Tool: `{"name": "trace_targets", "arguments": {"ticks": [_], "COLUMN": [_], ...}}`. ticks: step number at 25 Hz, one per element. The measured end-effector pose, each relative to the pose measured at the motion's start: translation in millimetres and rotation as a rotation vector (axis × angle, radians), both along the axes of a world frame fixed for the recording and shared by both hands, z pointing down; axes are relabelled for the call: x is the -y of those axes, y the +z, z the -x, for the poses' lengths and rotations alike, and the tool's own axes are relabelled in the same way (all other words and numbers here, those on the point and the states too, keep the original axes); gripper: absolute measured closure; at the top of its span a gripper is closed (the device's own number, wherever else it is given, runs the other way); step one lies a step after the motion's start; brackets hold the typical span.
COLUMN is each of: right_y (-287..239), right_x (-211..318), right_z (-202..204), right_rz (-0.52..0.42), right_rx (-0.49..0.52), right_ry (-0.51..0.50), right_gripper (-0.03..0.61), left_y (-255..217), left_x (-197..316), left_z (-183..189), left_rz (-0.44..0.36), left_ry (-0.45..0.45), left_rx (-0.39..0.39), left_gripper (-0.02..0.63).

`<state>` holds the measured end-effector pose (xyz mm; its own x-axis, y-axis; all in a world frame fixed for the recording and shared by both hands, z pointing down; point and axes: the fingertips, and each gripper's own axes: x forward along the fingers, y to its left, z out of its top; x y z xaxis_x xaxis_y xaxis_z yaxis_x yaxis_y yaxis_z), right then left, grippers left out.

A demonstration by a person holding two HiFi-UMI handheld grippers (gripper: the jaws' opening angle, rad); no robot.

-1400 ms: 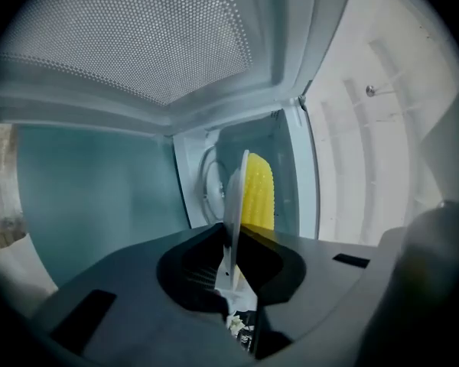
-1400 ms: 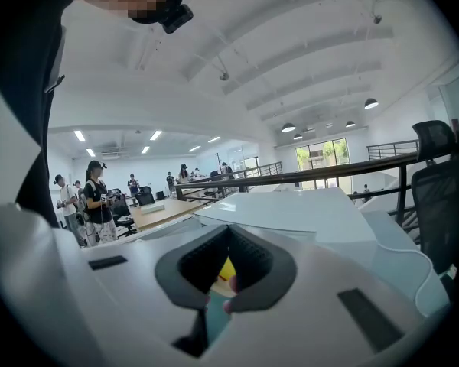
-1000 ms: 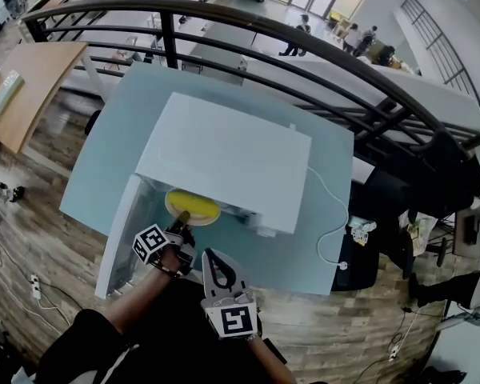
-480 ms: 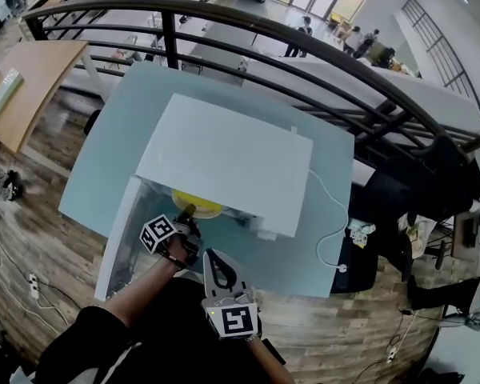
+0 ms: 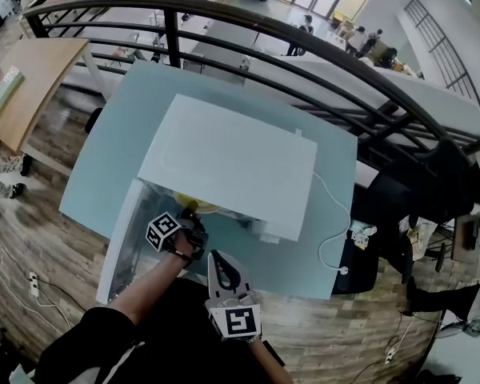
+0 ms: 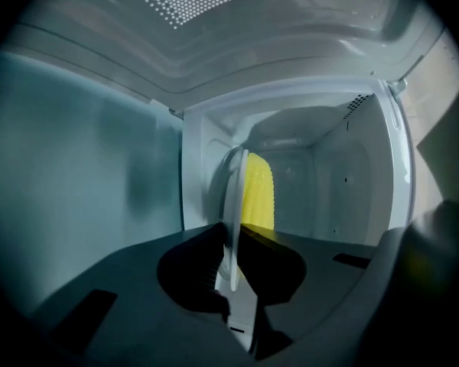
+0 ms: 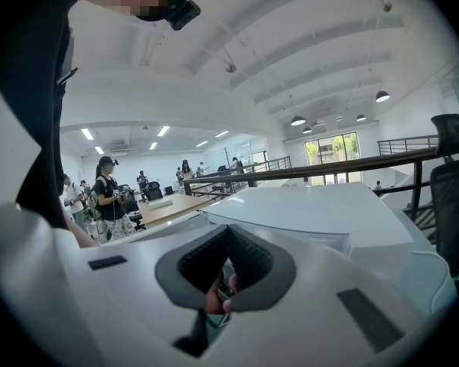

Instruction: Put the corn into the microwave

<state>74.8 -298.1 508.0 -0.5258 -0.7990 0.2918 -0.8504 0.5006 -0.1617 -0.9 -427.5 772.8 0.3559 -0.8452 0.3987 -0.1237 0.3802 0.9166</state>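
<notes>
A yellow corn cob (image 6: pixel 258 193) lies on a white plate (image 6: pixel 232 205), which shows edge-on in the left gripper view. My left gripper (image 6: pixel 233 241) is shut on the plate's rim and holds it inside the cavity of the white microwave (image 6: pixel 333 182). From the head view the left gripper (image 5: pixel 190 217) reaches in under the microwave (image 5: pixel 224 154), and only a sliver of the corn (image 5: pixel 194 207) shows. The microwave door (image 5: pixel 122 242) stands open at the left. My right gripper (image 5: pixel 219 258) hangs shut and empty near the table's front edge, right of the left hand.
The microwave stands on a pale glass table (image 5: pixel 104 134). Its white power cable (image 5: pixel 330 214) runs off the right side. A dark railing (image 5: pixel 304 46) curves behind the table, and a black chair (image 5: pixel 384 206) stands at the right. A wooden desk (image 5: pixel 24 78) is far left.
My left gripper has pushed forward and down into the microwave with the plate; most of the corn is now hidden under the microwave's top. The right gripper has stayed put.
</notes>
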Motion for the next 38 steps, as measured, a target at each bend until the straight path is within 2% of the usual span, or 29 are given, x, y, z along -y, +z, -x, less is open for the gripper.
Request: {"name": "trace_targets", "arguments": {"ticks": [6,10,16,23,29,33,36,37,38], "right_y": [1,8,6,8,13,11,13,13,14], "right_x": [3,4,2,1,-2,-2,-2,-2,-3], "right_z": [-2,-9,-3,-2,-2,-7,-9,-9,-8], "right_rz": [0.005,-0.013,0.001,0.004,0.002,-0.007,0.000,-0.001,-0.003], "right_rx": [-0.011,-0.016,-0.017,-0.016,-0.014,-0.007,-0.006,-0.005,-0.004], "right_ry": [0.018,0.050,0.037,0.031,0.030,0.048,0.054,0.054,0.053], "right_gripper": [0.569,0.569,0.569,0.569,0.569,0.569,0.569,0.569,0.569], "left_y": [4,4,6,4,8,3,-3,-4,-4], "left_x": [5,6,5,4,-3,-13,-22,-24,-26], "left_z": [-5,-6,-3,-7,-3,-2,-2,-2,-3], "left_rz": [0.015,0.015,0.040,0.063,0.054,0.037,0.027,0.026,0.025], "left_ry": [-0.038,-0.029,-0.020,0.074,0.124,0.133,0.139,0.141,0.144], "left_rx": [-0.040,-0.031,-0.033,0.033,0.095,0.104,0.138,0.150,0.160], "left_gripper": [0.581,0.581,0.580,0.572,0.479,0.479,0.480,0.492,0.529]}}
